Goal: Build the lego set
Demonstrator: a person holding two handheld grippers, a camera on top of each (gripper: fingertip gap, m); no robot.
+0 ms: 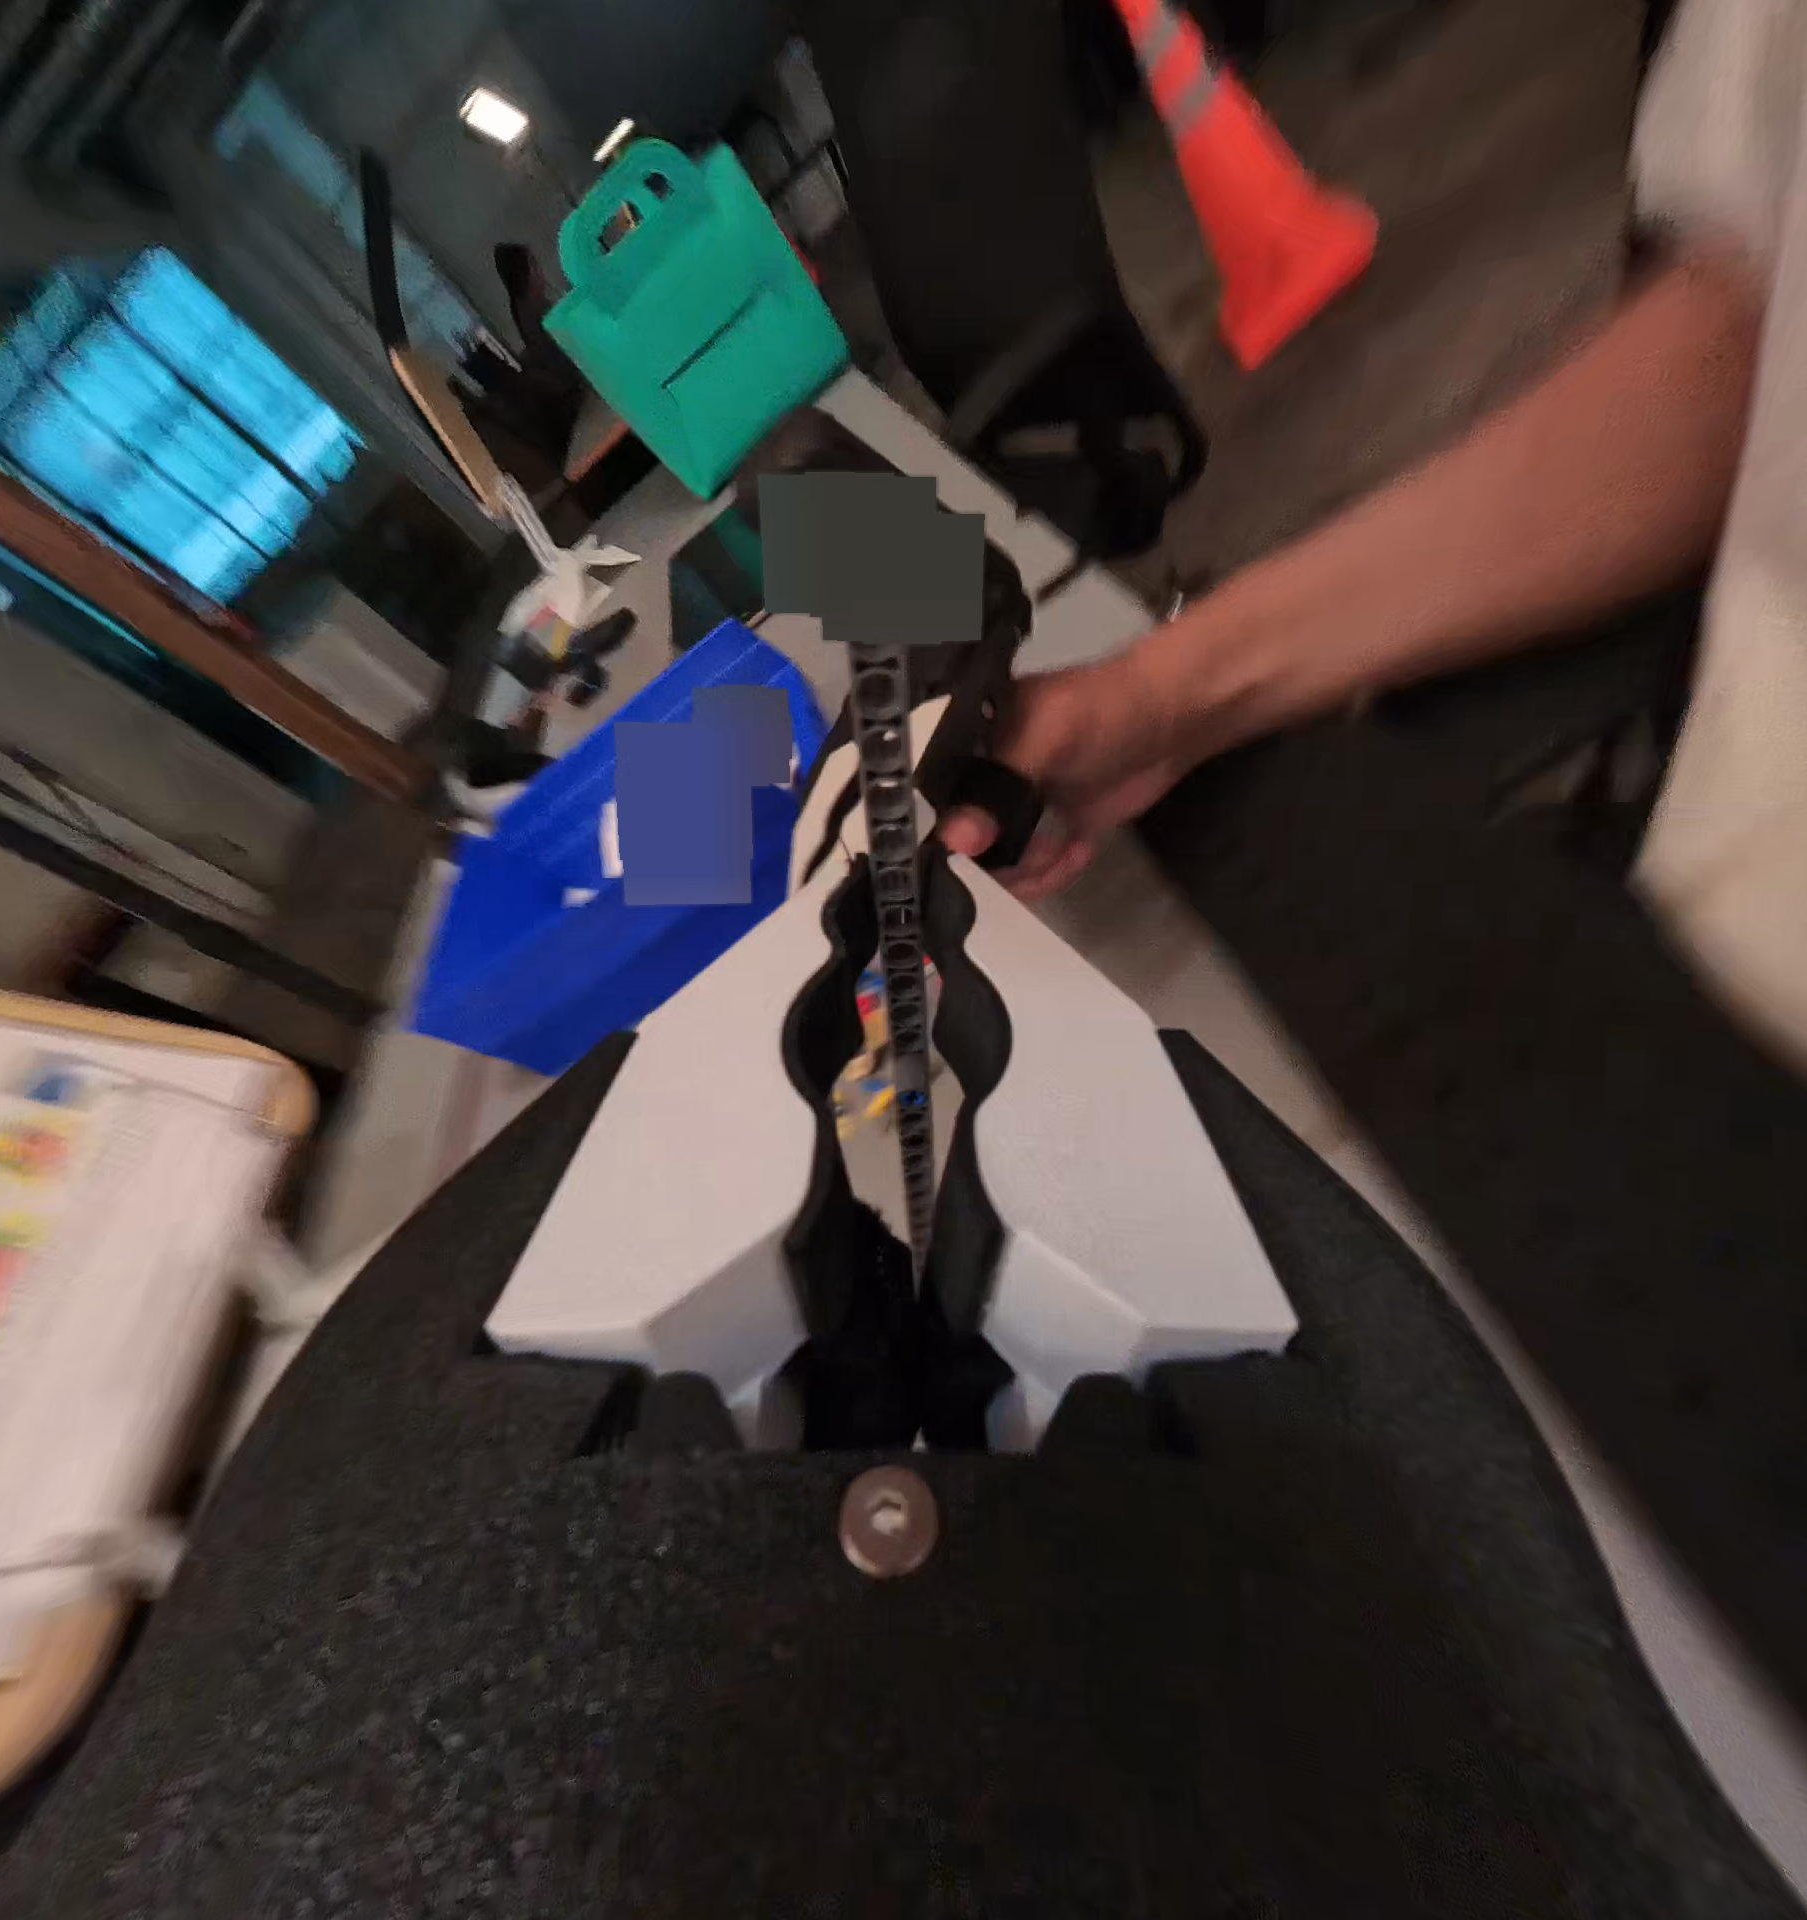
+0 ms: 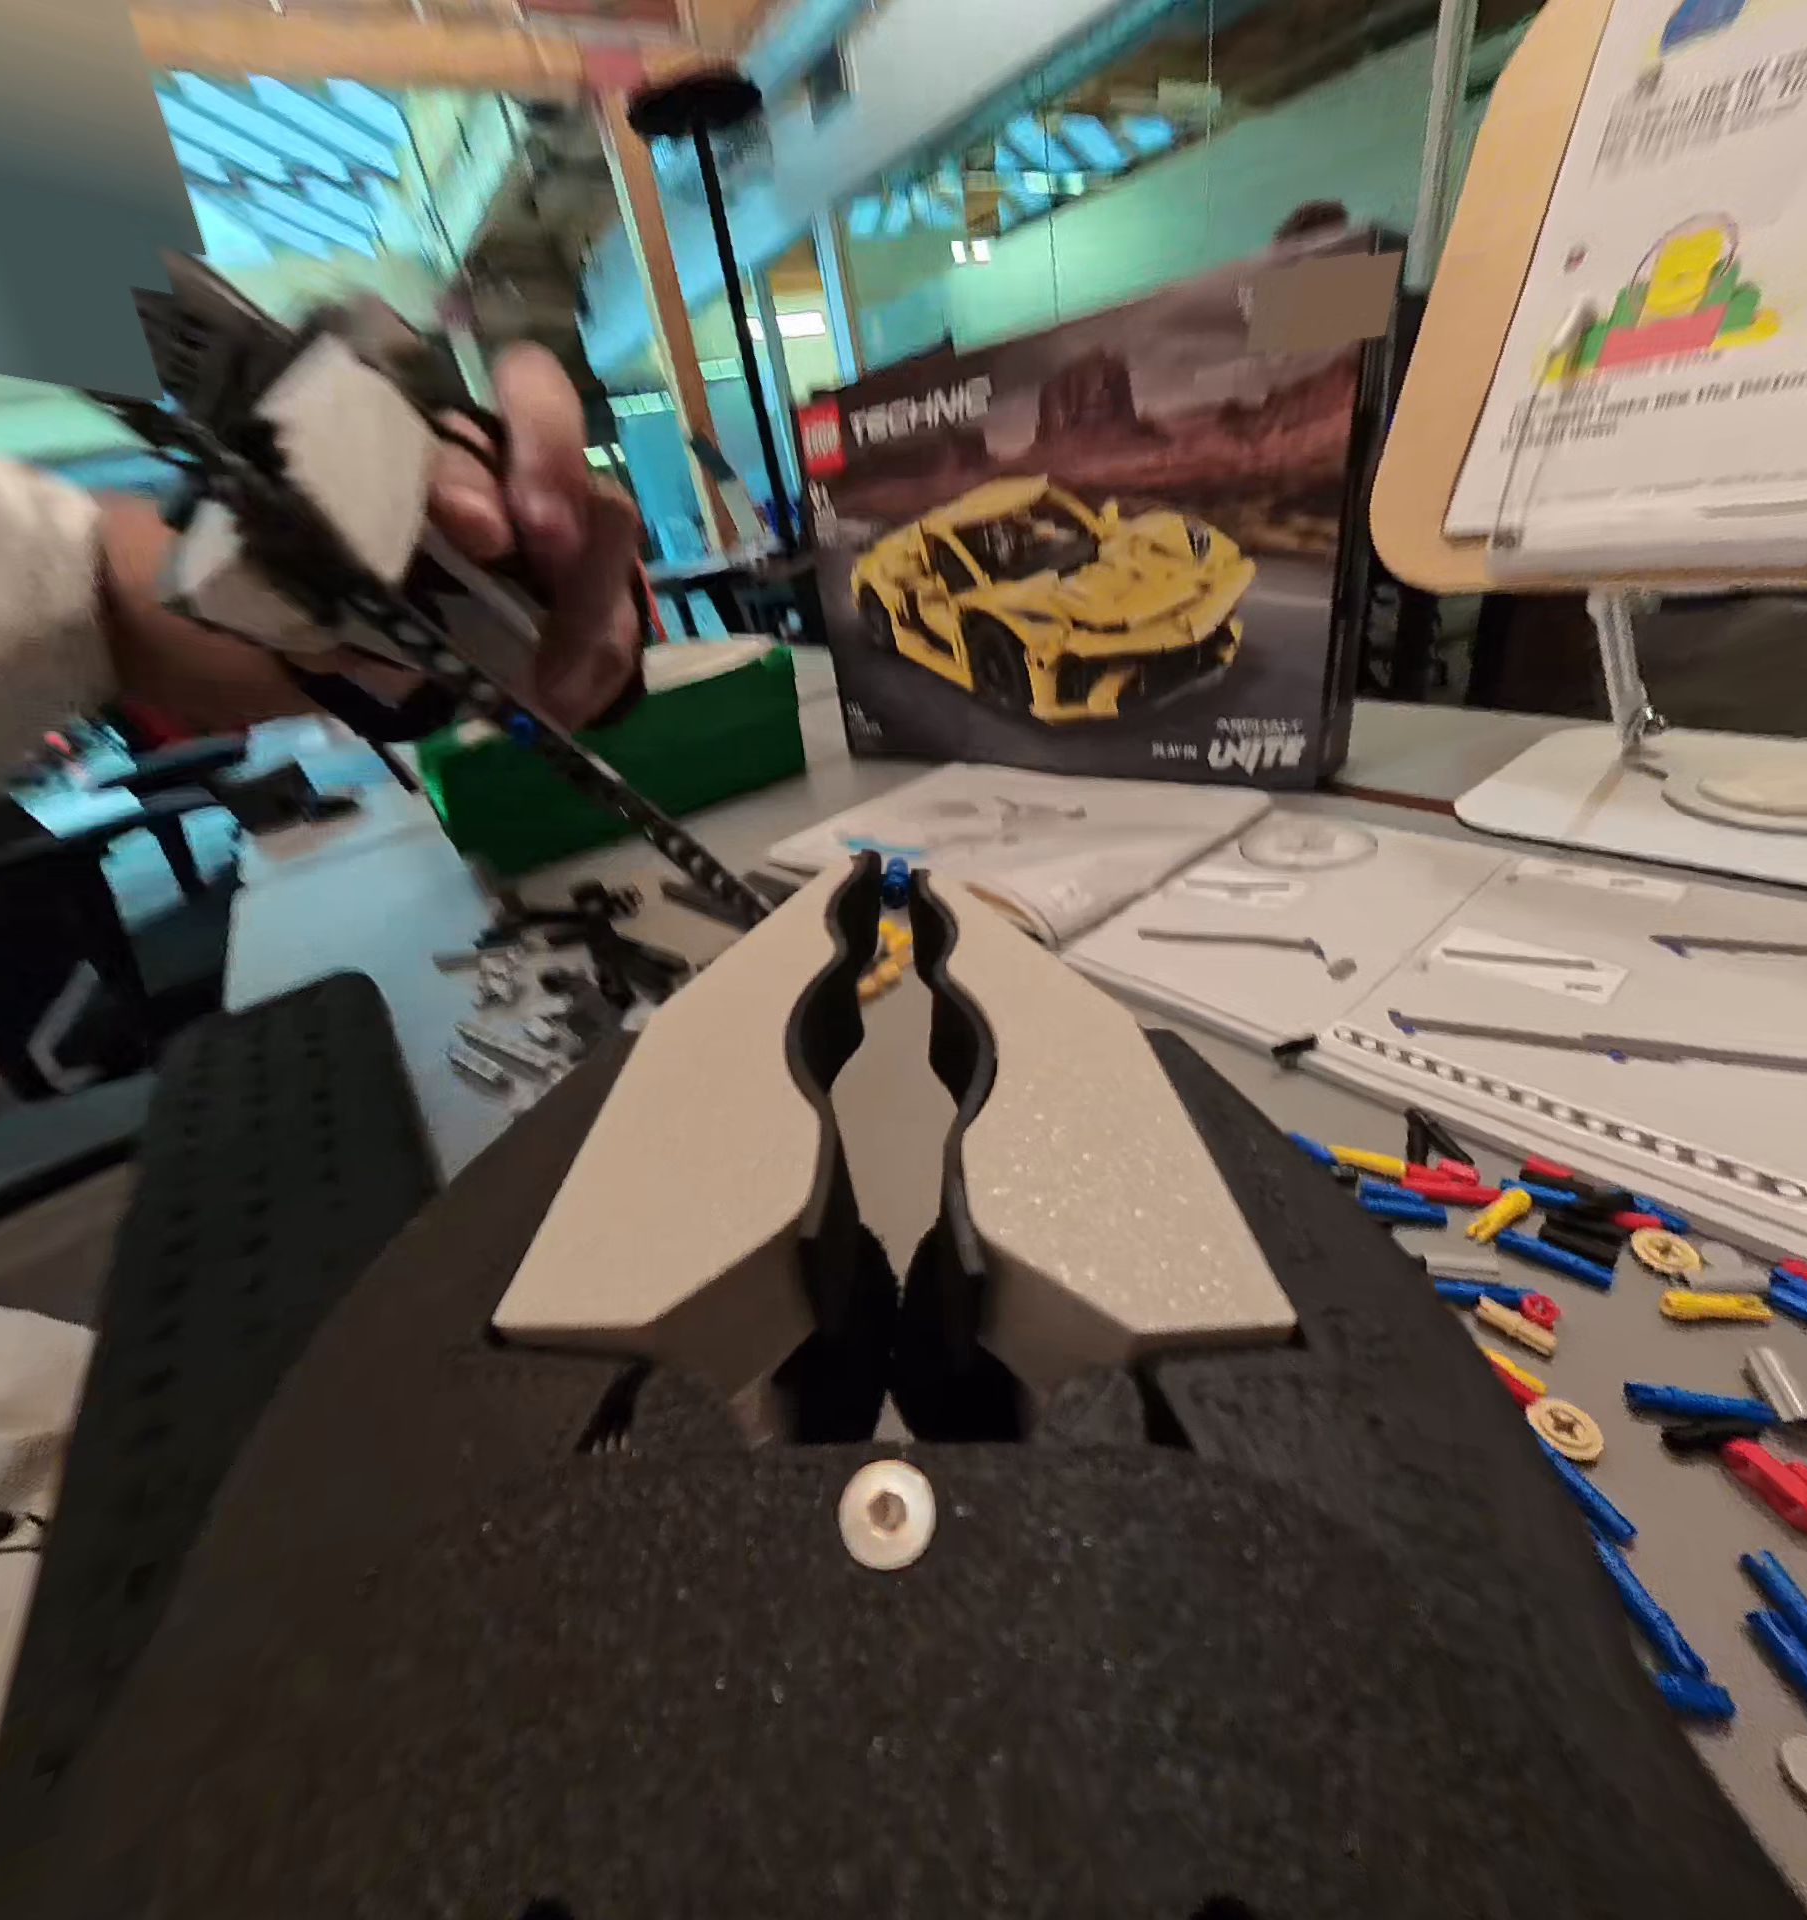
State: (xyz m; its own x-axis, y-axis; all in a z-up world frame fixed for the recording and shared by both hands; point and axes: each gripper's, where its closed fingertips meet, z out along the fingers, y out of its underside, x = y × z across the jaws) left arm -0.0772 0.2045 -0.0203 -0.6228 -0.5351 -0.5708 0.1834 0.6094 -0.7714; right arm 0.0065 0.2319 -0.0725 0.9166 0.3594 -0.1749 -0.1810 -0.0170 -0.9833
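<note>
The left gripper [image 1: 904, 904] is clenched on a long dark grey perforated beam [image 1: 894, 831], which runs lengthwise between its fingers and sticks out well past the tips; a small blue pin sits in one of the beam's holes near the middle of the fingers. In the right wrist view the same beam [image 2: 660, 821] slants down from the left gripper [image 2: 431, 644], held in the person's hand [image 2: 546, 520], toward the table [image 2: 359, 914], its lower end close beside the right gripper's left fingertip. The right gripper [image 2: 891, 868] pinches a small blue pin [image 2: 893, 871] at its very tips — the rest of its jaws stand slightly apart around an empty gap. To the right on the table lies a scatter of loose pieces [image 2: 1564, 1247] in blue, red, yellow, black and tan, and to the left a smaller heap of grey and black parts [image 2: 556, 977]. Open instruction pages [image 2: 1346, 935] spread behind the gripper, with the set's box [image 2: 1075, 561] — a yellow car pictured on it — upright at the back, a green bin [image 2: 650, 748] to its left and a sheet on a stand [image 2: 1657, 312] to its right. In the left wrist view, a blue bin [image 1: 546, 914] and a green bag [image 1: 691, 312] sit beyond the beam, much blurred.
</note>
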